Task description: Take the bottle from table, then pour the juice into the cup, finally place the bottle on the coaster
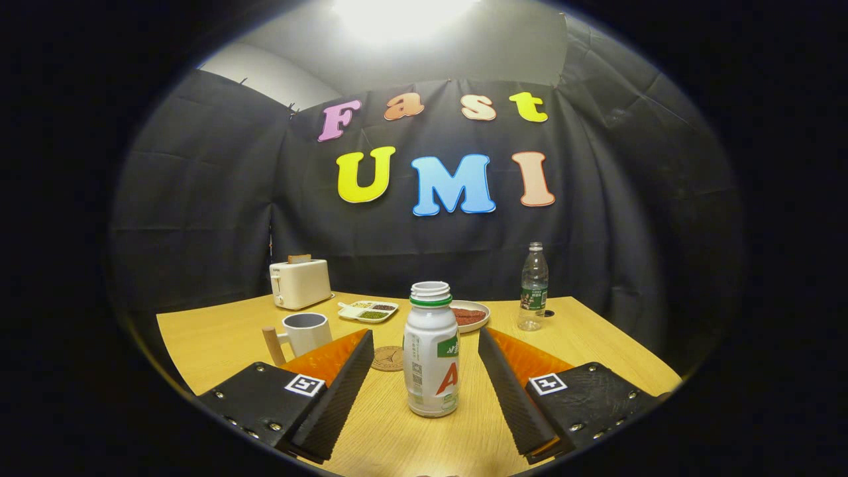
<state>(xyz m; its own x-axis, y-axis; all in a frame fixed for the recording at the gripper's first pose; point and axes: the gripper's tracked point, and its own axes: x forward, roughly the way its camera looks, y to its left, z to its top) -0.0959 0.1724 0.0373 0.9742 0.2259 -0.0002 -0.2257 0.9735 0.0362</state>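
A white juice bottle (431, 354) with a green neck ring and no cap stands upright on the wooden table (583, 344), between my two fingers. My gripper (425, 341) is open, each finger a clear gap away from the bottle's sides. A white cup (306, 333) with a wooden handle stands just beyond the left finger. A round brown coaster (388, 358) lies flat on the table between the cup and the bottle, partly hidden by the left finger.
A cream toaster (300, 283) sits at the table's far left. A white divided dish (368, 310) and a plate of reddish food (469, 315) lie behind the bottle. A clear water bottle (533, 287) stands far right.
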